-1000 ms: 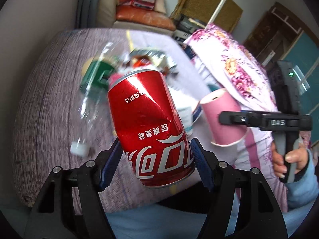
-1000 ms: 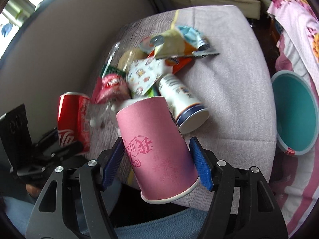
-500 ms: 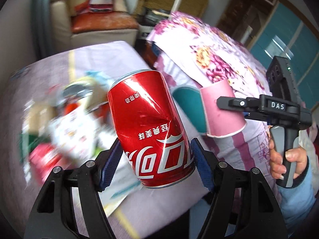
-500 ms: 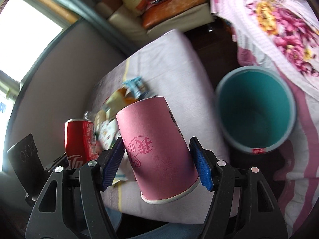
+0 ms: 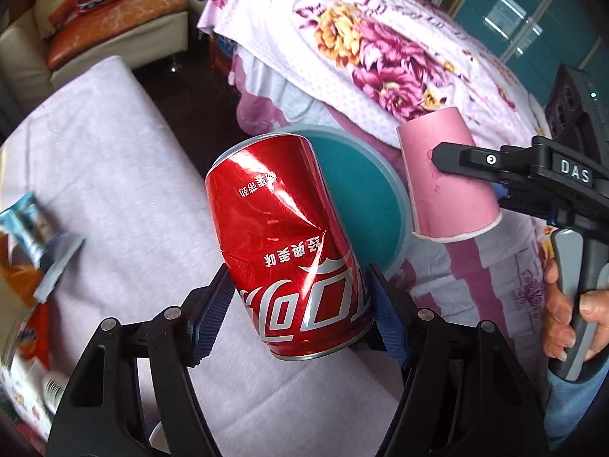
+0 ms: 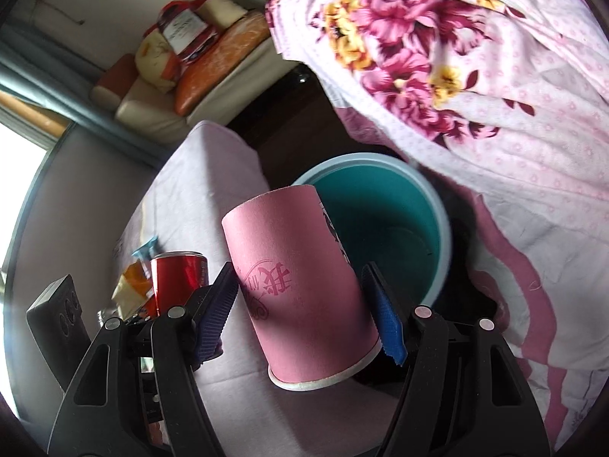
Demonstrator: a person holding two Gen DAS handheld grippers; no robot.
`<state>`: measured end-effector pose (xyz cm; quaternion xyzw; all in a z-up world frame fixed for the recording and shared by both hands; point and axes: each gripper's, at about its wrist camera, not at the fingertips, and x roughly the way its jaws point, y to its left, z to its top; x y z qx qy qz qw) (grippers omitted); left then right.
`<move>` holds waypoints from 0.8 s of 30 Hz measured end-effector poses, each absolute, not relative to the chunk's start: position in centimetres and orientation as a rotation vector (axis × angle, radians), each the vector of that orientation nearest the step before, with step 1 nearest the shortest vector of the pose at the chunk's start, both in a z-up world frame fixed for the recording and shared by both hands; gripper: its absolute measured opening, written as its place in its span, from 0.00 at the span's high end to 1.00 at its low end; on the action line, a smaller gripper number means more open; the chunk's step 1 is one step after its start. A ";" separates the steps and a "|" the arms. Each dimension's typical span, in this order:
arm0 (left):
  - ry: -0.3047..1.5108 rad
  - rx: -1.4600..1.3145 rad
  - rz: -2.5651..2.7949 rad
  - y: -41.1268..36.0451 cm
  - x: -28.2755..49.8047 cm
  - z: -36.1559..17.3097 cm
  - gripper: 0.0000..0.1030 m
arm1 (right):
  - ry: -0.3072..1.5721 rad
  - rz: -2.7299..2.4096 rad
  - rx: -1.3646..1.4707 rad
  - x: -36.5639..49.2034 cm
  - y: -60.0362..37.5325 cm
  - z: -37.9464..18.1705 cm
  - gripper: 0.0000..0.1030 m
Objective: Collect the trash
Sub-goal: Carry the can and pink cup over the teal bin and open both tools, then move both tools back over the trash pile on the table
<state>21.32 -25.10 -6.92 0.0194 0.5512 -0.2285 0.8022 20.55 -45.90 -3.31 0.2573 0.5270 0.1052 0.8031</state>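
Since a second ago: both views have swung off the heap of litter and onto the teal bin (image 6: pixel 437 224), which now sits right behind both loads.
Left gripper (image 5: pixel 300 306): fingers clamped on the dented red can (image 5: pixel 285 243), held tilted with its base toward the camera; the grip looks unchanged.
Right gripper (image 6: pixel 302 299): fingers clamped on the pink paper cup (image 6: pixel 300 285), rim toward the camera, in front of the bin's mouth.
Meaning for the task: the carry looks nearly done; letting go over the bin seems next, the cup closer than the can.
Left behind: wrappers (image 5: pixel 34 228) lie blurred at the left edge of the cushion.
Surface: pale lilac cushion (image 5: pixel 106 160); the bin stands on the dark floor just off its right edge.
Room: flowered bedspread (image 6: pixel 475 57) beside the bin; a sofa with orange cushions (image 5: pixel 114 11) behind.
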 end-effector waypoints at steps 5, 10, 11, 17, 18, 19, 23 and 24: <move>1.224 0.044 -0.490 -26.8 23.2 -8.9 0.31 | 1.158 0.190 0.536 21.9 -46.9 -5.0 0.38; 1.223 0.030 -0.470 -26.2 23.5 -9.2 0.21 | 1.177 0.177 0.518 22.9 -46.9 -6.0 0.38; 1.226 0.028 -0.465 -26.0 23.6 -9.3 0.21 | 1.184 0.178 0.516 23.2 -46.8 -6.3 0.37; 1.233 -0.018 -0.450 -24.0 23.3 -9.1 0.21 | 1.216 0.172 0.497 23.9 -45.5 -7.3 0.37; 1.231 -0.023 -0.445 -23.6 23.2 -8.9 0.21 | 1.221 0.172 0.491 23.9 -45.3 -7.4 0.37; 1.230 -0.029 -0.440 -23.3 23.1 -8.8 0.21 | 1.224 0.170 0.482 23.9 -45.1 -7.5 0.36; 1.224 -0.057 -0.425 -21.8 22.7 -8.1 0.17 | 1.250 0.165 0.459 23.9 -44.2 -7.5 0.28; 1.223 -0.062 -0.423 -21.6 22.6 -8.1 0.12 | 1.253 0.160 0.457 23.9 -43.8 -7.5 0.27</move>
